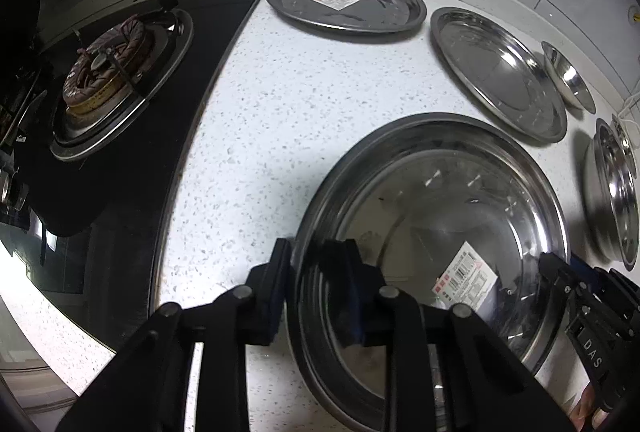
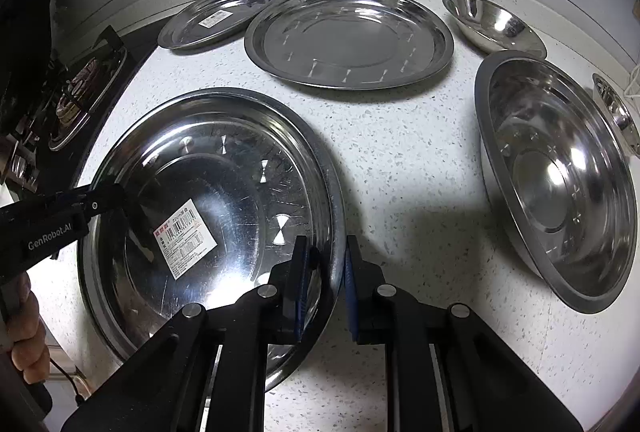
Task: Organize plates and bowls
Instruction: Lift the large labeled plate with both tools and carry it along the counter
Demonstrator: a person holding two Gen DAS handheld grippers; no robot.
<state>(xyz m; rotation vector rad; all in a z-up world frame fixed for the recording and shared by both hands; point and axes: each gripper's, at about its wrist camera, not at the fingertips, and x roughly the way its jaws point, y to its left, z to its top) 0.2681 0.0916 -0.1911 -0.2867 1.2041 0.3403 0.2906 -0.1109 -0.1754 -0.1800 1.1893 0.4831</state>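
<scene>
Stainless steel, mirror-bright and round, covers most of the speckled white countertop [image 2: 400,168]. Nearest the cameras lies a large labelled plate [image 2: 208,216], apparently resting on another plate whose rim shows beneath it. The left gripper [image 1: 318,292] has its fingers astride the plate's left rim, one inside and one outside; the right gripper [image 2: 325,286] straddles the right rim likewise. Whether either claw actually pinches the metal I cannot tell. Behind sit a flat plate [image 2: 348,36] and a smaller labelled plate [image 2: 220,16]. Only the right wrist view shows the deep bowl [image 2: 556,176] fully; only the left shows the gas burner [image 1: 108,68] clearly.
</scene>
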